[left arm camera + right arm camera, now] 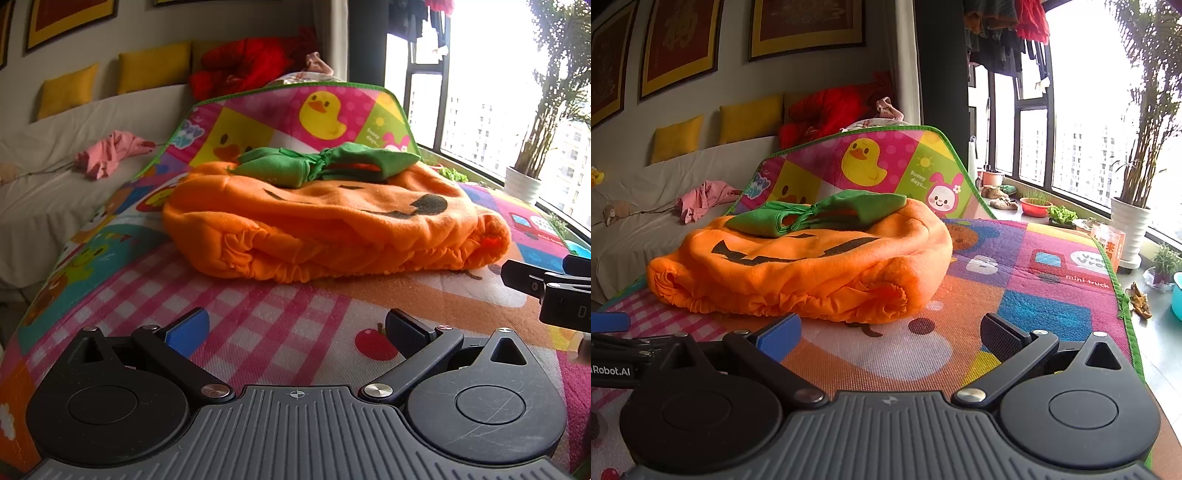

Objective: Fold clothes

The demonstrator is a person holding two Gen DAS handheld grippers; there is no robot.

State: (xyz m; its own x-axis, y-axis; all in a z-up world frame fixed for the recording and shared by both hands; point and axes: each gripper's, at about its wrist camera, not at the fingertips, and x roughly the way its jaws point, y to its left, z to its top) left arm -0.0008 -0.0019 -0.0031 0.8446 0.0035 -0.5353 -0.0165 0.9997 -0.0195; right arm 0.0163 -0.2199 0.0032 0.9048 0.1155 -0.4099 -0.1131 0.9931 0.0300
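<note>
The orange pumpkin costume (pixel 332 225) lies bundled on the colourful play mat (pixel 280 314), its green collar (pixel 314 164) on top, straight ahead of the left gripper (pixel 295 328), whose fingers stand wide apart and hold nothing. The right gripper (pixel 890 334) has its fingers equally spread and empty; the costume sits ahead and slightly left of them.

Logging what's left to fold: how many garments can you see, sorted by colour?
Orange pumpkin costume on the play mat: 1
Pink garment on the sofa: 1
Red garment behind the mat: 1
Total: 3
</note>
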